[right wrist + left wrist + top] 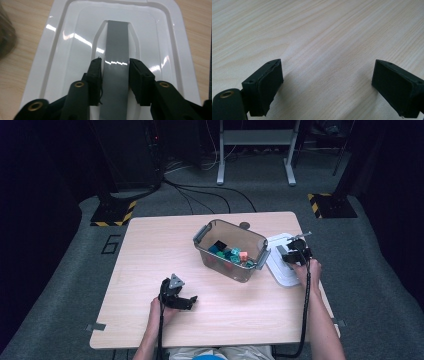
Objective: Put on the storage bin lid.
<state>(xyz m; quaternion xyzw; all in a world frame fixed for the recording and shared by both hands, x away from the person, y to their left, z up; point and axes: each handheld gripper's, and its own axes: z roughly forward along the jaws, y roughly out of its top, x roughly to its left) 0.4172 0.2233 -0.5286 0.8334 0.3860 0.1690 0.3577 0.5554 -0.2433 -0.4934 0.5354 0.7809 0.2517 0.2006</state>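
right fingers point(115, 80) clamped on the grey handle point(116, 45) of the white lid point(62, 50), one pad on each side. lid flat on desk point(150, 250) at 3 o'clock of the bin point(231, 251), just beside it. bin holds coloured blocks point(231, 254). left fingers point(327, 87) spread wide apart, nothing between, low over bare desk at 7 o'clock of bin, well apart.
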